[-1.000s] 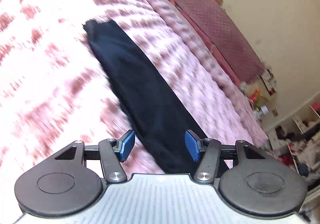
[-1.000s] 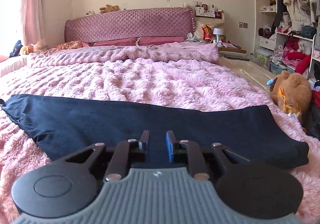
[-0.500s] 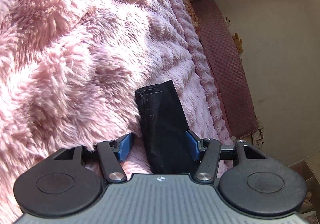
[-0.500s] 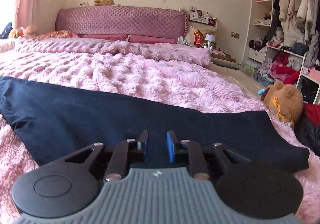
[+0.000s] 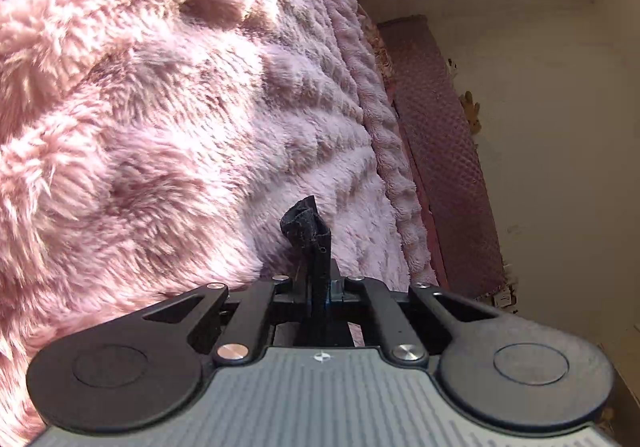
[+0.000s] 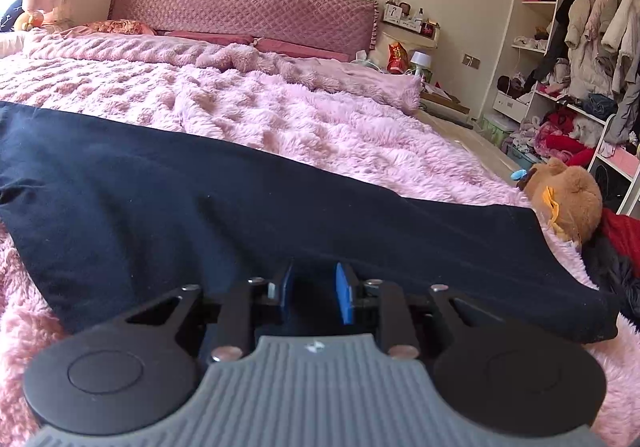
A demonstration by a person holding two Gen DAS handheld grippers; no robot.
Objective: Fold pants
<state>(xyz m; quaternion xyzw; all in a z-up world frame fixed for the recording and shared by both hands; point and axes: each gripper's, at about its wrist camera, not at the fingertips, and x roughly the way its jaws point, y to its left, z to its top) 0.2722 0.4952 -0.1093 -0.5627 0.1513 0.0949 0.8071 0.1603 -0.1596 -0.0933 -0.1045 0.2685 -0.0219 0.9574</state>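
A: Left gripper (image 5: 318,279), bottom centre of the left wrist view: jaws have just closed, now clamped on the end of the pants (image 5: 306,231). A puckered tuft of black cloth with a stitched hem sticks out past the fingertips.

B: Right gripper (image 6: 314,293)?

A: Bottom centre of the right wrist view. Blue pads (image 6: 343,297) stand a narrow gap apart; the jaws have just been opening a little. The pants show in the gap, but whether the pads touch the cloth I cannot tell.

B: Any writing or brand marks?

A: Only a small white emblem on each gripper's grey ribbed body, no letters. A red snack bag (image 6: 397,56) at upper right of centre carries print too small to read. A small card on the shelf (image 6: 408,32) beside the headboard (image 6: 244,14) seems to show one large numeral, not clearly legible.

B: Pants, appearance and position?

A: Right wrist view: dark navy to black, matte knit, laid flat as a long band across the middle of the frame, from the left edge to lower right, lying on the pink fluffy blanket (image 6: 280,111). Mostly smooth, a few shallow creases at left. The right end is squared off, near a brown plush bear (image 6: 568,199) at the right edge.

B: Left wrist view background?

A: The same blanket fills the upper left and centre, sunlit; the headboard runs down the right side.
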